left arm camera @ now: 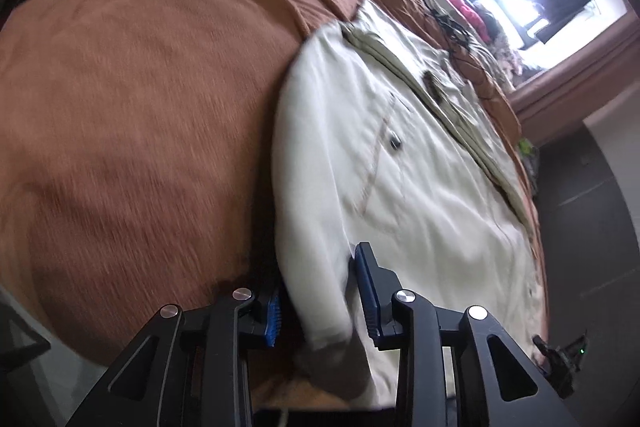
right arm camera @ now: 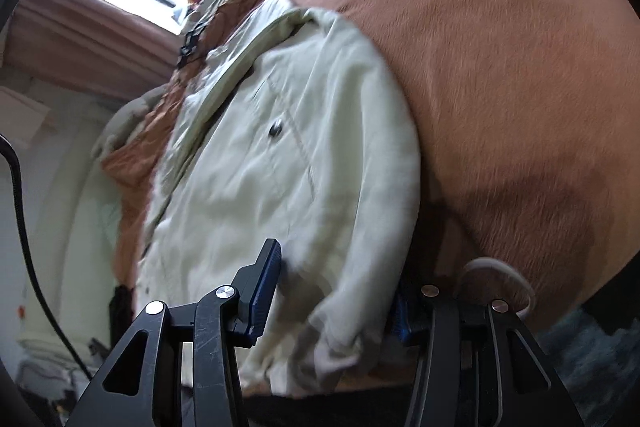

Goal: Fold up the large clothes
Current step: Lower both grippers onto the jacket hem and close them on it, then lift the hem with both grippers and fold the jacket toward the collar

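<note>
With the cream garment (left arm camera: 400,155) lying mostly flat on the brown bed (left arm camera: 140,107), my left gripper (left arm camera: 316,303) and right gripper (right arm camera: 332,303) each straddled its near hem, not clearly clamped, so folding looked barely begun.

A pale jacket (right arm camera: 288,163) lies on a brown bedspread (right arm camera: 500,67). The right gripper (right arm camera: 332,303) straddles its near edge, cloth bunched between the blue-padded fingers (right arm camera: 266,287).
</note>
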